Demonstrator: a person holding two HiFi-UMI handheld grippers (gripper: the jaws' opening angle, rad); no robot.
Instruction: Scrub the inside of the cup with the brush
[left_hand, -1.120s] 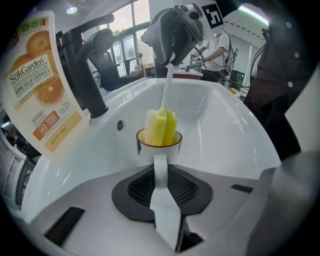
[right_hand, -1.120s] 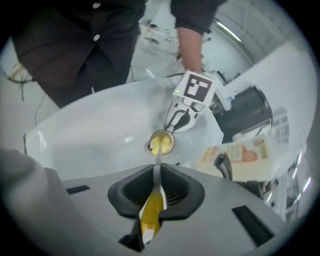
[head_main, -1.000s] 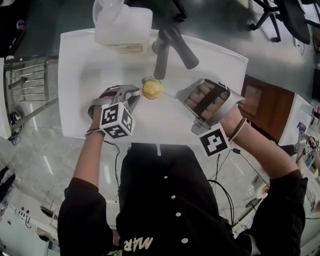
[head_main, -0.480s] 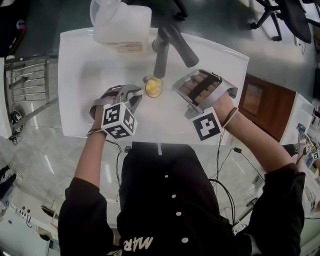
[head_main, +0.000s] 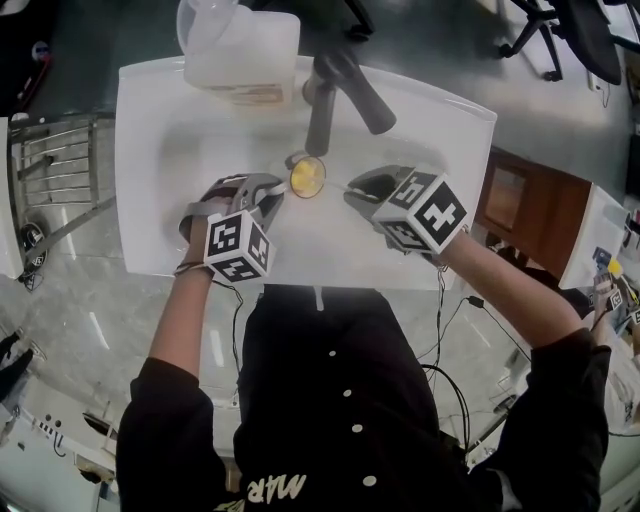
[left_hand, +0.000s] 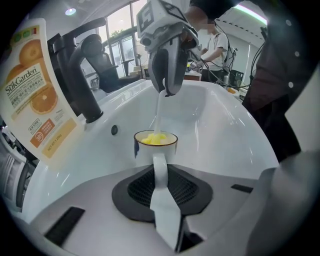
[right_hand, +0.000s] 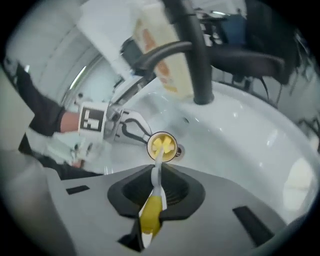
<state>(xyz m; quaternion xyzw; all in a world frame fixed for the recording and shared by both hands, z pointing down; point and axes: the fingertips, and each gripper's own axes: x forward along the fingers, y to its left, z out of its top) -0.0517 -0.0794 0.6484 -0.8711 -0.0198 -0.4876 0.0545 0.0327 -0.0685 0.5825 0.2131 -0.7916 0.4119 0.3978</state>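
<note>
A small white cup (head_main: 307, 177) with a dark rim stands tilted in the white sink (head_main: 160, 150), beneath the black tap. My left gripper (head_main: 274, 192) is shut on the cup's handle (left_hand: 159, 167), which sticks out toward the camera in the left gripper view. My right gripper (head_main: 352, 188) is shut on the brush's yellow and white handle (right_hand: 151, 212). The brush's thin white stem (left_hand: 158, 110) slants down into the cup (left_hand: 155, 142), and its yellow sponge head (right_hand: 163, 145) sits inside the cup (right_hand: 162, 146). The right gripper (left_hand: 167, 65) hangs just above and behind the cup.
A black tap (head_main: 335, 90) rises at the sink's back edge. A big plastic bottle with an orange label (head_main: 240, 50) stands at the back left. A metal rack (head_main: 55, 160) lies left of the sink, a wooden cabinet (head_main: 525, 205) to the right.
My right gripper has rolled over: its strapped underside faced up before, now its marker cube does. It also came closer to the cup. The left gripper and cup stayed put.
</note>
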